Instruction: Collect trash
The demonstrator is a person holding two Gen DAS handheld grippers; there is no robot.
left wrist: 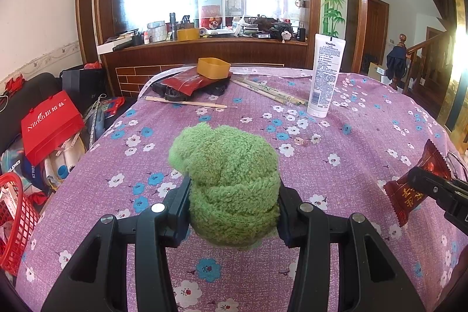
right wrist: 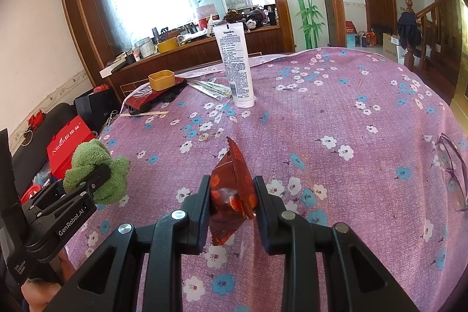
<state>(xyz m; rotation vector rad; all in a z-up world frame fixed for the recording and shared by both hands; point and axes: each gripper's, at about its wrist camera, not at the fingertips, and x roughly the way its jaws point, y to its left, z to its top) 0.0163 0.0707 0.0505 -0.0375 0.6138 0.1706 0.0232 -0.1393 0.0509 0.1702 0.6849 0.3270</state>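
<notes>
Left gripper [left wrist: 234, 203] clamped on green fuzzy cloth [left wrist: 228, 177], right gripper [right wrist: 232, 201] pinching red snack wrapper [right wrist: 232, 192], both held just above floral-clothed surface [right wrist: 336, 113].

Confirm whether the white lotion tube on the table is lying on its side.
No, the white lotion tube stands upright on its cap on the floral tablecloth, beyond the wrapped chopsticks.
</notes>
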